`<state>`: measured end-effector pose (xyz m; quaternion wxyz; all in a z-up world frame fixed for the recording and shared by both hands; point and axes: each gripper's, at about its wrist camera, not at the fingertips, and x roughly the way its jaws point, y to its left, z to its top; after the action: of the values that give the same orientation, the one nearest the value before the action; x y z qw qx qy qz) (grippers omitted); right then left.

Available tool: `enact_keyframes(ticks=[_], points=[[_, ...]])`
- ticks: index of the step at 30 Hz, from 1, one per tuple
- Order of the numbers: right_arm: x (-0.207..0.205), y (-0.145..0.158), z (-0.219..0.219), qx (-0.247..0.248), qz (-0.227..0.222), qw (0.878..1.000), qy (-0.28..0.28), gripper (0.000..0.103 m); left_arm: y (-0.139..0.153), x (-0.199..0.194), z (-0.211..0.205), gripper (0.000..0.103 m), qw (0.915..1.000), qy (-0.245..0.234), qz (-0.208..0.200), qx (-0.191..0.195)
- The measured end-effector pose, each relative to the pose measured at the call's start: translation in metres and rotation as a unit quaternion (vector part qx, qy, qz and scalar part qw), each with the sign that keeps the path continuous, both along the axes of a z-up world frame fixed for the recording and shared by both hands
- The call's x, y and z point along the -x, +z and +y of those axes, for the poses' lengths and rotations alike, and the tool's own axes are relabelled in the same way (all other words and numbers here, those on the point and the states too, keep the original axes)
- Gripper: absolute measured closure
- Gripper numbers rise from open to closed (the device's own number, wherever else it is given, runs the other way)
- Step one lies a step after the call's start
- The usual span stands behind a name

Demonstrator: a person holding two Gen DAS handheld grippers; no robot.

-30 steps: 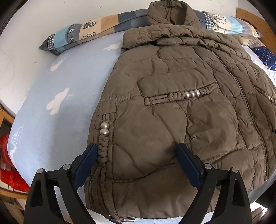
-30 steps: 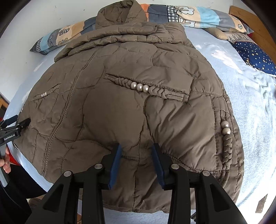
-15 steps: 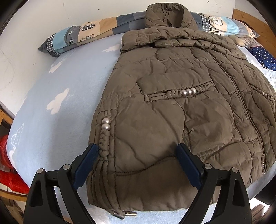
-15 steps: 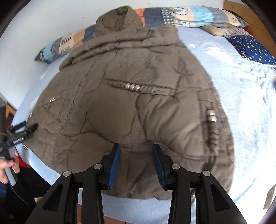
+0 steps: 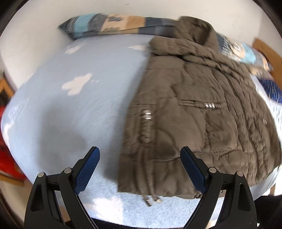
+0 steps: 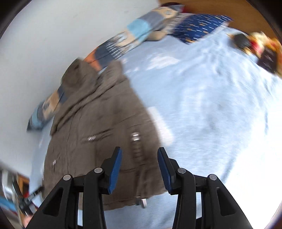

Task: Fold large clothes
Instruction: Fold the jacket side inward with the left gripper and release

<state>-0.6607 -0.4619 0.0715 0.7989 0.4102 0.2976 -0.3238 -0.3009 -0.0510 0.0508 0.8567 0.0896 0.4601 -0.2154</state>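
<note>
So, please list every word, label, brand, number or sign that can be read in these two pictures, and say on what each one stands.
No text can be read in either view.
The patchwork pillow carries printed patterns, but blur hides any lettering.
The brown jacket shows only metal beads and zip pulls, no label.
The left gripper and the right gripper bear no visible marking.

Premises: a bedroom in a private home. A bed with a light blue cloud-print sheet fills both views and stands against a plain white wall; a long patchwork pillow lies along the wall side, and a navy patterned cushion lies next to a wooden headboard. A brown padded jacket is spread flat on the sheet.
</note>
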Motion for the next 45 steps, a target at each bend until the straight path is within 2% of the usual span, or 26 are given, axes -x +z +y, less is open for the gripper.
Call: enact_keyframes(ticks=[3, 6, 17, 20, 21, 23, 24, 25, 26, 27, 28, 29, 32, 35, 45], points=[[0.015, -0.008, -0.013, -0.027, -0.01, 0.999, -0.036, 0.057, -0.003, -0.012, 0.019, 0.011, 0.9984, 0.035, 0.029, 0.032], [0.017, -0.016, -0.019, -0.049, -0.013, 0.998, -0.046, 0.057, -0.009, -0.022, 0.028, 0.011, 0.9946, 0.06, 0.061, 0.058], [0.0, -0.037, -0.02, -0.077, 0.007, 0.997, -0.01, 0.051, -0.032, -0.025, 0.02, 0.011, 0.9811, 0.039, 0.149, 0.118], [-0.009, -0.049, -0.018, -0.102, 0.005, 0.995, 0.01, 0.051, -0.036, -0.025, 0.018, 0.011, 0.9789, 0.033, 0.156, 0.128], [-0.014, -0.051, -0.017, -0.104, 0.007, 0.994, 0.019, 0.052, -0.036, -0.025, 0.016, 0.014, 0.9786, 0.027, 0.156, 0.131], [-0.022, -0.049, -0.013, -0.088, 0.015, 0.995, 0.038, 0.072, -0.036, -0.025, 0.013, 0.031, 0.9803, 0.017, 0.151, 0.126], [-0.025, -0.047, -0.011, -0.079, 0.018, 0.996, 0.045, 0.083, -0.035, -0.023, 0.009, 0.034, 0.9824, 0.01, 0.144, 0.118], [-0.025, -0.046, -0.01, -0.074, 0.02, 0.996, 0.048, 0.087, -0.034, -0.022, 0.008, 0.042, 0.9835, 0.005, 0.14, 0.114], [-0.026, -0.044, -0.008, -0.067, 0.021, 0.996, 0.05, 0.088, -0.032, -0.021, 0.005, 0.054, 0.9852, -0.003, 0.133, 0.108], [-0.026, -0.041, -0.007, -0.062, 0.022, 0.997, 0.051, 0.09, -0.03, -0.019, 0.003, 0.06, 0.9863, -0.011, 0.126, 0.106], [-0.026, -0.039, -0.006, -0.058, 0.023, 0.997, 0.052, 0.091, -0.027, -0.017, 0.002, 0.071, 0.9864, -0.019, 0.122, 0.109], [-0.026, -0.035, -0.004, -0.05, 0.024, 0.997, 0.052, 0.091, -0.025, -0.015, 0.0, 0.075, 0.9866, -0.024, 0.118, 0.11], [-0.025, -0.017, 0.005, -0.017, 0.028, 0.998, 0.06, 0.092, -0.014, -0.008, -0.005, 0.083, 0.9898, -0.037, 0.097, 0.097], [-0.021, -0.001, 0.017, 0.0, 0.021, 0.998, 0.065, 0.093, -0.003, 0.003, -0.006, 0.085, 0.9922, -0.044, 0.079, 0.086], [0.012, 0.021, 0.049, 0.013, 0.051, 0.994, 0.099, 0.093, 0.016, 0.029, 0.018, 0.086, 0.9919, -0.049, 0.083, 0.082]])
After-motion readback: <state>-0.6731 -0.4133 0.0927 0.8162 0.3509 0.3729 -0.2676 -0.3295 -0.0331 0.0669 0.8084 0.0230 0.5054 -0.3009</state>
